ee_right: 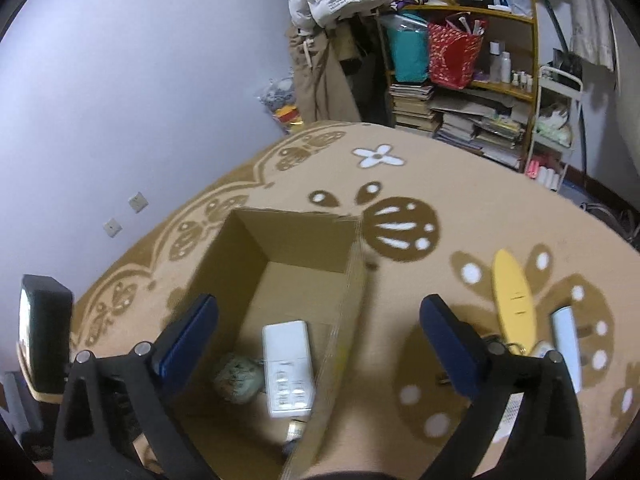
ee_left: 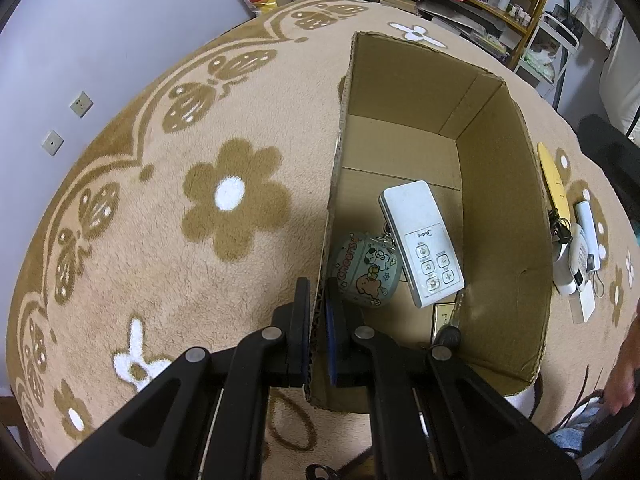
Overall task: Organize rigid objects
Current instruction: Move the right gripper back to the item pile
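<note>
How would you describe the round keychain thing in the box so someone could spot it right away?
Find the open cardboard box on the flowered blanket. On its floor, against the wall the left gripper pinches, lies a pale green round charm beside a white remote. It alone is round, with cartoon animals and "Cheers" lettering.

Key (ee_left: 452, 330) partly hidden behind remote (ee_left: 422, 242); gold item (ee_left: 442, 316) beneath mostly covered. Pouch (ee_right: 239, 378) blurred. A hand (ee_left: 624, 376) is cut by the frame edge.
</note>
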